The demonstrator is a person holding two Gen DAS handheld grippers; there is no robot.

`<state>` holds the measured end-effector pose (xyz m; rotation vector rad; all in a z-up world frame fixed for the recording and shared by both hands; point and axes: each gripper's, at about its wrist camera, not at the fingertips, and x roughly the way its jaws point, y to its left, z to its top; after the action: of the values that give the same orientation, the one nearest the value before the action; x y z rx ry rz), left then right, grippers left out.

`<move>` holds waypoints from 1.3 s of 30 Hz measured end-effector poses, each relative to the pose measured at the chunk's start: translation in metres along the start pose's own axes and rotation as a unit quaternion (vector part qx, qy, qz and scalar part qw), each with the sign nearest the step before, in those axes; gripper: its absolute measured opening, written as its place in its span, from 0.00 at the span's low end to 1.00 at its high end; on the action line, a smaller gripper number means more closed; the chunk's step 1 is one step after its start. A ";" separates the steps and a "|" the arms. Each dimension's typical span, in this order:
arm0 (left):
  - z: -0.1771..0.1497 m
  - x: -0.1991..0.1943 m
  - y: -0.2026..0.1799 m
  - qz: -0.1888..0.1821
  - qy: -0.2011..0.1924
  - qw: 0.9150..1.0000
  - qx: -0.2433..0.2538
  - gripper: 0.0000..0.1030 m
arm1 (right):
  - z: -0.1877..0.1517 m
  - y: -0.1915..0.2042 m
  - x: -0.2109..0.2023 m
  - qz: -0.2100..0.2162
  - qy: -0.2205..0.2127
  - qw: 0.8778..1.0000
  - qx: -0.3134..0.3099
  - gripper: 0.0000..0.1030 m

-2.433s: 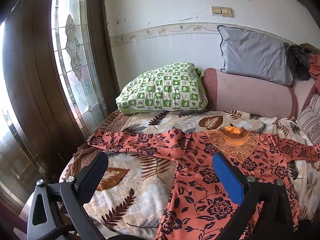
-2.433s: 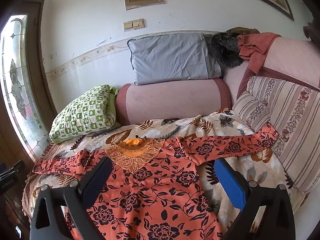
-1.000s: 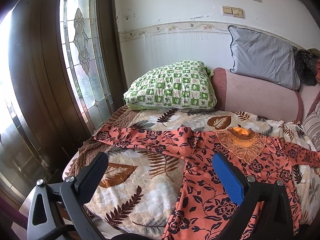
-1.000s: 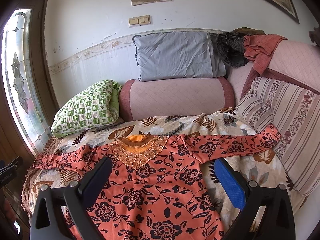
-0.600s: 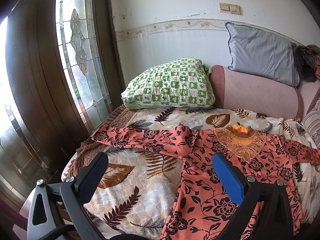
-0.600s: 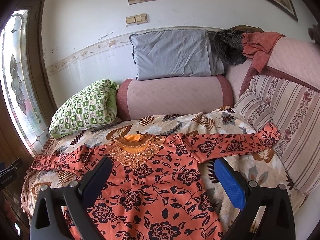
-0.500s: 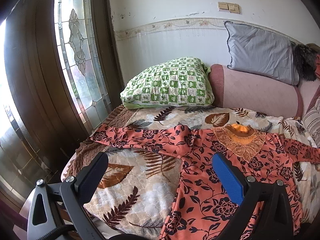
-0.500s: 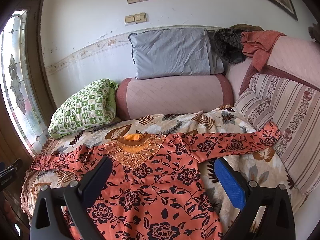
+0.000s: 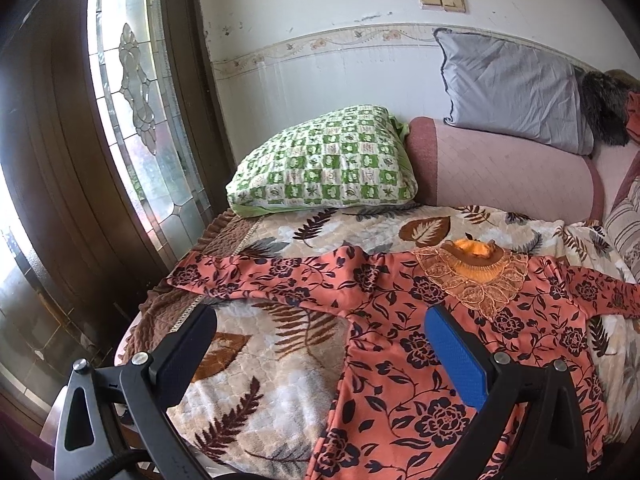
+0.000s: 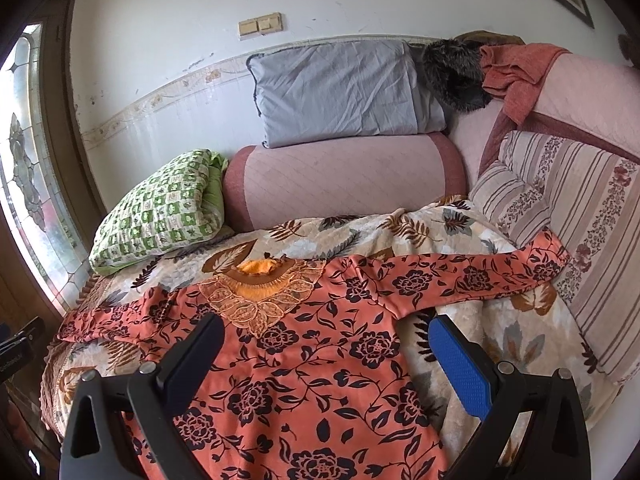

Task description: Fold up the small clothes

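Note:
An orange long-sleeved dress with black flowers [image 9: 400, 320] lies spread flat on a leaf-patterned blanket [image 9: 280, 356], sleeves stretched out to both sides, lace collar [image 9: 476, 276] toward the wall. It also shows in the right wrist view [image 10: 320, 344]. My left gripper [image 9: 320, 328] is open and empty, above the dress's left side below the left sleeve [image 9: 248, 276]. My right gripper [image 10: 324, 340] is open and empty, above the dress body near the right armpit; the right sleeve [image 10: 480, 276] reaches toward a striped cushion.
A green checked pillow [image 9: 328, 168] and a pink bolster [image 10: 344, 176] with a grey pillow [image 10: 344, 92] line the wall. Striped cushions [image 10: 580, 216] stand on the right. A wooden-framed stained-glass window [image 9: 136, 92] is on the left, past the blanket's edge.
Both grippers shifted slightly over the dress; the views have wobbled a little. The dress has not moved and both grippers stay open.

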<state>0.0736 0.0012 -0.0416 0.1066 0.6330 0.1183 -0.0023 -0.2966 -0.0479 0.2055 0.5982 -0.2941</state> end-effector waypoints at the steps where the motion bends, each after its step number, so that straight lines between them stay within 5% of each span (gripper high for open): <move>1: 0.001 0.005 -0.003 -0.006 0.005 1.000 0.000 1.00 | 0.001 -0.004 0.003 -0.003 0.000 1.000 0.000 1.00; 6: -0.010 0.079 -0.039 -0.082 0.118 0.990 0.009 1.00 | 0.004 -0.056 0.033 -0.001 0.002 1.000 0.016 1.00; 10: -0.036 0.159 -0.087 -0.080 0.199 0.976 0.037 1.00 | 0.007 -0.143 0.079 -0.014 0.020 0.997 0.074 1.00; 14: -0.047 0.195 -0.119 -0.090 0.212 0.973 0.030 1.00 | 0.007 -0.248 0.131 -0.029 0.033 0.986 0.163 1.00; 17: -0.046 0.212 -0.135 -0.106 0.205 0.973 0.018 1.00 | 0.005 -0.324 0.163 -0.038 0.037 0.964 0.262 0.99; 22: -0.050 0.243 -0.155 -0.109 0.204 0.973 0.018 1.00 | -0.005 -0.418 0.195 -0.062 0.013 0.909 0.412 0.87; 25: -0.063 0.269 -0.165 -0.099 0.241 0.965 0.034 1.00 | -0.006 -0.444 0.210 -0.088 0.005 0.891 0.446 0.73; 28: -0.064 0.266 -0.170 -0.093 0.219 0.970 0.046 1.00 | -0.010 -0.461 0.225 -0.105 0.002 0.872 0.478 0.63; 29: -0.064 0.267 -0.171 -0.094 0.219 0.970 0.047 1.00 | -0.013 -0.466 0.227 -0.108 0.001 0.869 0.483 0.55; 30: -0.065 0.266 -0.170 -0.096 0.216 0.971 0.044 1.00 | -0.015 -0.469 0.232 -0.118 -0.001 0.867 0.484 0.35; 35: -0.069 0.264 -0.170 -0.098 0.201 0.974 0.041 1.00 | -0.009 -0.471 0.234 -0.129 -0.017 0.870 0.475 0.07; 39: -0.068 0.263 -0.171 -0.108 0.211 0.970 0.050 1.00 | 0.016 -0.439 0.218 -0.089 -0.032 0.893 0.440 0.06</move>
<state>0.2567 -0.1259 -0.2721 0.1107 1.0713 -0.1056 0.0323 -0.7590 -0.2074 1.0175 0.3806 -0.7411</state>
